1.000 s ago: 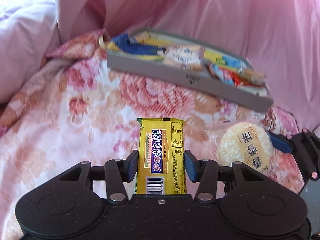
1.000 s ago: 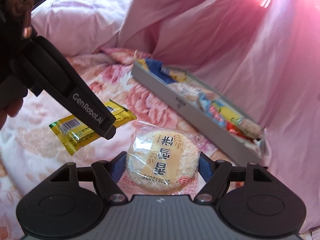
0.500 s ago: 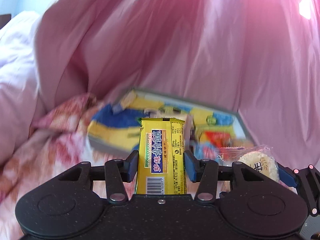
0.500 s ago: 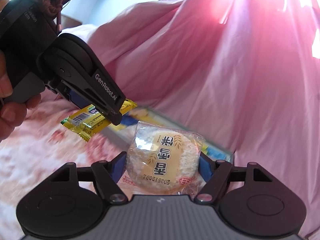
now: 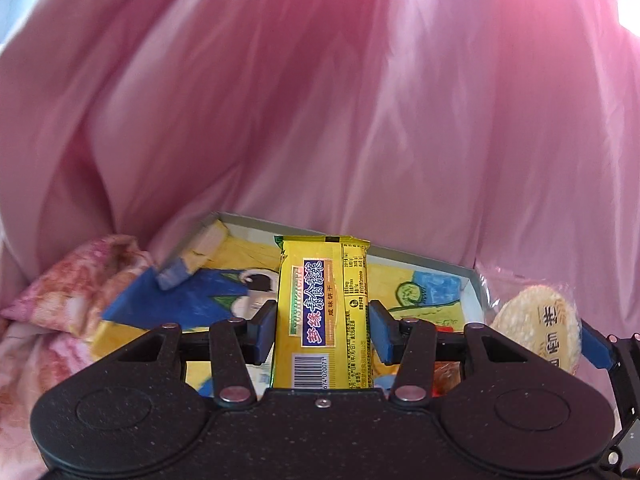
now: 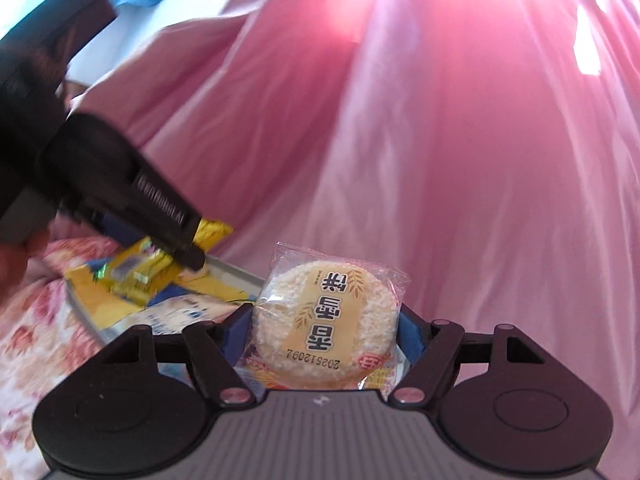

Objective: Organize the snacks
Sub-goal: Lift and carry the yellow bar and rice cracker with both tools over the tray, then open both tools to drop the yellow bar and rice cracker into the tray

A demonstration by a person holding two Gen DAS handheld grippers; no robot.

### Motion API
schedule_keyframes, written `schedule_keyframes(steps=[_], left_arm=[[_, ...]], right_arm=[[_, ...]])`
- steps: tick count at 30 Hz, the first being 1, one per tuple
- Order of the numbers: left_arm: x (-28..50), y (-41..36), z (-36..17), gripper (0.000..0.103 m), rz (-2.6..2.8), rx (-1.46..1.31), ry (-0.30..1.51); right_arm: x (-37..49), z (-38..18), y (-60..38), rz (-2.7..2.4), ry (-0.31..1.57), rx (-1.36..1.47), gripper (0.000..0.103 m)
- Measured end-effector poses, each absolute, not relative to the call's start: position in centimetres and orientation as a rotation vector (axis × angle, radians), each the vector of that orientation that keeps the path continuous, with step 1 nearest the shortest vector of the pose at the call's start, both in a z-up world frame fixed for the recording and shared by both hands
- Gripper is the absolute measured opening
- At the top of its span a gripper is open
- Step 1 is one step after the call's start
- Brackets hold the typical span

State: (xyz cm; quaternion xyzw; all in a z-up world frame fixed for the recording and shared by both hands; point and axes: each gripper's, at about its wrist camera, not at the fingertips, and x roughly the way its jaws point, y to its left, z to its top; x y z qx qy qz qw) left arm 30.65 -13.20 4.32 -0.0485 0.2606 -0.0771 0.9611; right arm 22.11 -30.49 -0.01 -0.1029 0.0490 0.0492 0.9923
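floral bedspread (image 5: 60, 320), grey snack tray (image 5: 474, 292) on it

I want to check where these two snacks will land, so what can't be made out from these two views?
- Near half of the grey tray, left wrist view: hidden behind the left tool and its yellow biscuit pack.
- Same tray's contents, right wrist view: blurred, and covered by the right tool with its round rice cracker.
- Rice cracker, left wrist view: its lower right part hidden by the tool body.
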Motion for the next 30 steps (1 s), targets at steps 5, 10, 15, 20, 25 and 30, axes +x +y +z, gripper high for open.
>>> schedule_keyframes(steps=[5,10,15,20,25,30], left_arm=[[32.8,-14.4,2.9,0.050,-0.162,-0.102,0.562],[34.1,-15.3,1.9,0.050,-0.165,-0.075,0.588],[34.8,-15.7,1.1,0.050,-0.165,-0.058,0.602],[35.2,-16.0,0.6,0.050,-0.171,-0.044,0.613],[35.3,-16.4,0.4,0.050,-0.165,-0.023,0.627],[35.3,-16.3,0.1,0.051,-0.165,-0.028,0.637]], right_arm=[[23.6,-0.6,-31.6,0.084,0.098,-0.167,0.077],[25.2,-1.0,-32.5,0.098,0.137,-0.119,0.077],[26.3,-1.4,-33.6,0.124,0.200,-0.027,0.077],[27.0,-1.6,-34.3,0.149,0.227,0.028,0.077],[27.2,-1.5,-34.9,0.176,0.250,0.094,0.078],[27.6,-2.1,-34.7,0.199,0.262,0.117,0.079]])
